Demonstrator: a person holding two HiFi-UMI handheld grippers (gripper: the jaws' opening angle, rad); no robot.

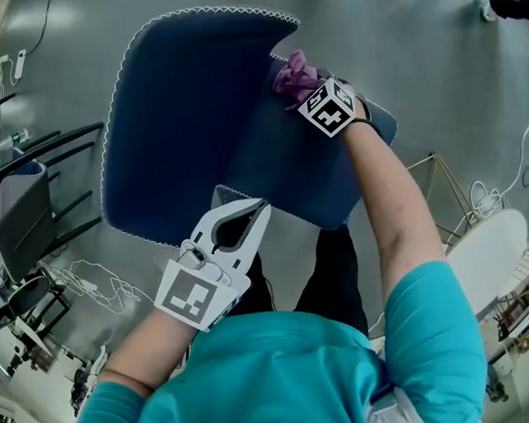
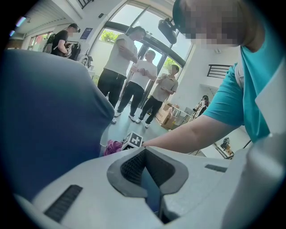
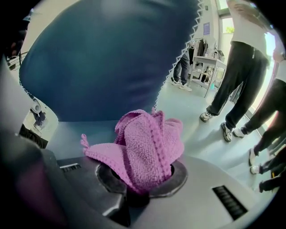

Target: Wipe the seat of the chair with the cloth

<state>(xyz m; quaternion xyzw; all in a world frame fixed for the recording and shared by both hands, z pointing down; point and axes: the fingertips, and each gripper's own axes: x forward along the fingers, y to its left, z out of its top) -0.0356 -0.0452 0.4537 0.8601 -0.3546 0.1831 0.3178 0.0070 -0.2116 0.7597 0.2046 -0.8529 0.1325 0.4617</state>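
Note:
A dark blue chair with white stitching fills the head view: its backrest (image 1: 181,113) to the left, its seat (image 1: 293,163) to the right. My right gripper (image 1: 297,89) is shut on a bunched pink cloth (image 1: 294,75) and rests at the seat's far edge beside the backrest. In the right gripper view the cloth (image 3: 147,143) bulges out of the shut jaws (image 3: 138,188), with the blue backrest (image 3: 107,58) just ahead. My left gripper (image 1: 258,206) is shut on the seat's near edge; a blue sliver shows between its pads (image 2: 149,188).
Several people stand on the grey floor beyond the chair (image 2: 134,76) (image 3: 241,76). A black rack (image 1: 36,177) and loose cables (image 1: 93,286) lie to the left. At the right are a white round table (image 1: 488,249) and a wire frame (image 1: 443,185).

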